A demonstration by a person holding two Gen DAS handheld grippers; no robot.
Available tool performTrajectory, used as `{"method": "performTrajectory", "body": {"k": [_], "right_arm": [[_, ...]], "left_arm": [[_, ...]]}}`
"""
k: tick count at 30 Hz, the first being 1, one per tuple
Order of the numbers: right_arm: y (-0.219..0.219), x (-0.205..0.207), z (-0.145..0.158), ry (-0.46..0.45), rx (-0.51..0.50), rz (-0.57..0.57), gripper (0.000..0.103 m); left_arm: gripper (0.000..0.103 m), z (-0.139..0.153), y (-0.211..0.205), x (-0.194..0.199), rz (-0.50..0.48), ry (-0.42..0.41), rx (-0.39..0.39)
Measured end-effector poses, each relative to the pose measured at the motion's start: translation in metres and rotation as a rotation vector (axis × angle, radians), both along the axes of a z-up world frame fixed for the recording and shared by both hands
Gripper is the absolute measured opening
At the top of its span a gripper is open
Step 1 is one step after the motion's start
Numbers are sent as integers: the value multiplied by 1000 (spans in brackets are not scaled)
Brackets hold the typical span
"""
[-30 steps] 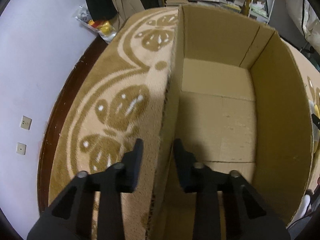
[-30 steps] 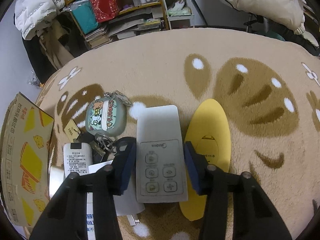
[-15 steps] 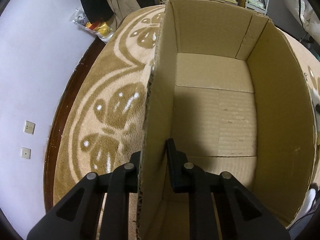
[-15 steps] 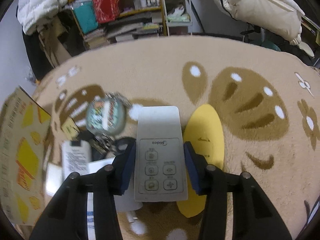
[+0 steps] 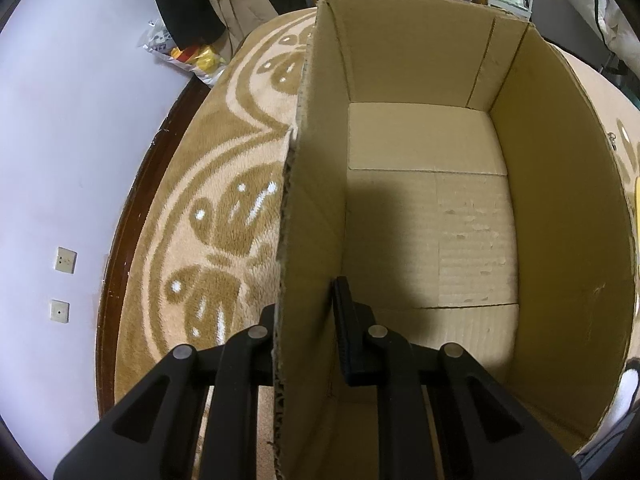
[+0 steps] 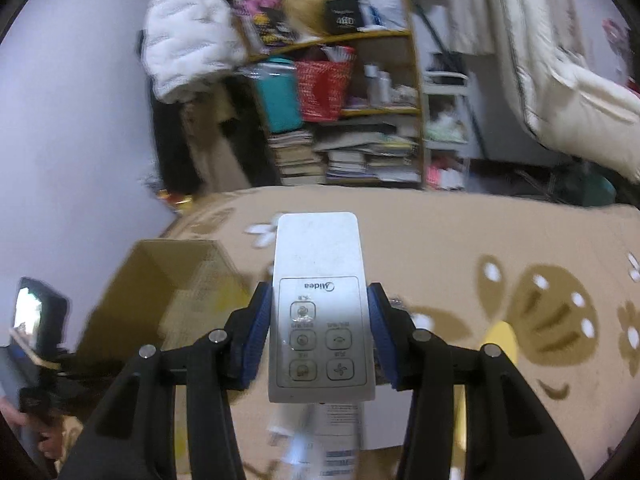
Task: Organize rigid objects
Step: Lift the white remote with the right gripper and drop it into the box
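My left gripper (image 5: 308, 332) is shut on the left wall of an open cardboard box (image 5: 312, 240), one finger outside and one inside. The box is empty and stands on the patterned rug. My right gripper (image 6: 318, 332) is shut on a white Midea remote control (image 6: 318, 300) and holds it up in the air, clear of the rug. The cardboard box (image 6: 168, 284) shows below and to the left of the remote in the right wrist view. A yellow oval object (image 6: 500, 340) lies on the rug at the right.
A brown and cream rug (image 5: 224, 208) covers the floor next to a white wall (image 5: 72, 128). A cluttered bookshelf (image 6: 340, 128) stands at the back. White bedding (image 6: 560, 92) hangs at the right. A white leaflet (image 6: 320, 428) lies under the remote.
My left gripper closed on the box wall and stays on it. My right gripper closed on the remote, lifted it off the rug and swung it toward the box.
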State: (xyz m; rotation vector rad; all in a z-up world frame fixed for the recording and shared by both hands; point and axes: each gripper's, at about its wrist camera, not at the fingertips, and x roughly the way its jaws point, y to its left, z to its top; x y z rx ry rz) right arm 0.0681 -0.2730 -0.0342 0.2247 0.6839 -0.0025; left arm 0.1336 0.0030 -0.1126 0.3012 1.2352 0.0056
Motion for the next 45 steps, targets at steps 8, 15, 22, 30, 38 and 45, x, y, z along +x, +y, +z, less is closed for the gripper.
{"method": "performTrajectory", "body": {"k": [8, 15, 22, 30, 38, 45], "right_arm": [[67, 5, 4, -8, -18, 159, 50], [99, 2, -1, -8, 4, 239, 50], [123, 4, -14, 44, -7, 291, 50], [122, 0, -19, 56, 13, 315, 50], [131, -10, -11, 26, -22, 326, 58], [105, -13, 3, -17, -38, 221, 90]], "left_arm": [[16, -1, -6, -4, -11, 1, 25], [17, -4, -3, -1, 8, 16, 13], [16, -6, -1, -3, 0, 22, 1], [17, -2, 3, -4, 11, 25, -32], [17, 1, 5, -5, 17, 18, -42], [17, 0, 8, -3, 19, 20, -50]]}}
